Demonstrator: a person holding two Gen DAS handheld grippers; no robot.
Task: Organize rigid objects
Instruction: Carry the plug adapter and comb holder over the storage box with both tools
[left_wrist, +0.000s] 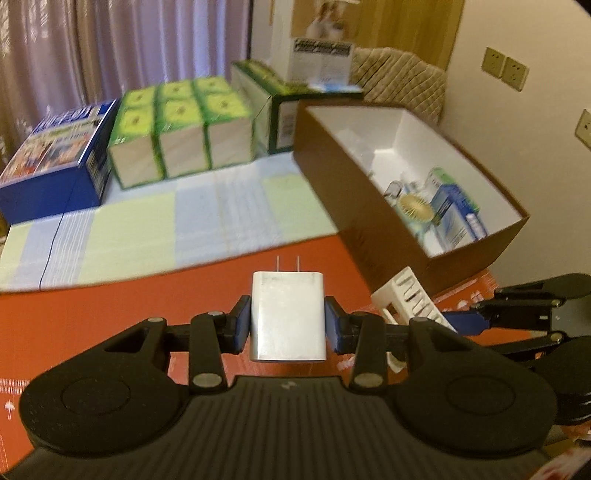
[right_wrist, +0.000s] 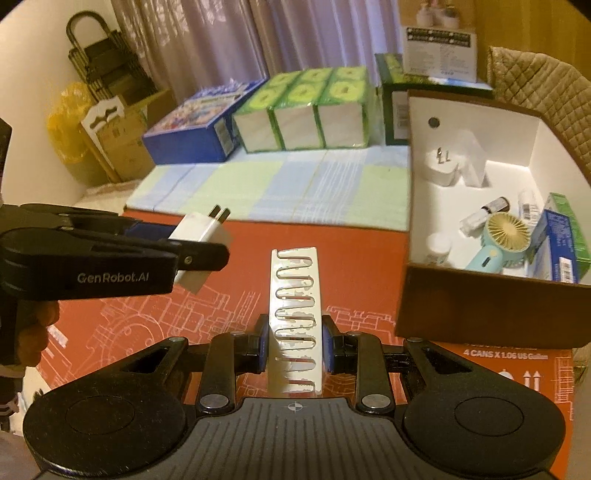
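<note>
My left gripper (left_wrist: 288, 321) is shut on a white two-prong wall charger (left_wrist: 288, 314), its prongs pointing away from me, held above the red cardboard surface (left_wrist: 110, 314). My right gripper (right_wrist: 294, 343) is shut on a white slotted plastic rack (right_wrist: 294, 317), also lifted over the red surface. In the right wrist view the left gripper (right_wrist: 192, 254) comes in from the left with the charger (right_wrist: 201, 230). The rack (left_wrist: 413, 295) shows at the right of the left wrist view. A brown box with a white inside (right_wrist: 480, 306) stands to the right.
The brown box holds another white charger (right_wrist: 441, 170), a white block, a small teal fan (right_wrist: 498, 236), bottles and blue-green cartons. Behind lie a checked cloth (right_wrist: 295, 192), a blue carton (right_wrist: 195, 125), green tissue packs (right_wrist: 306, 114) and a dark green box. Stacked cardboard and a black rack stand far left.
</note>
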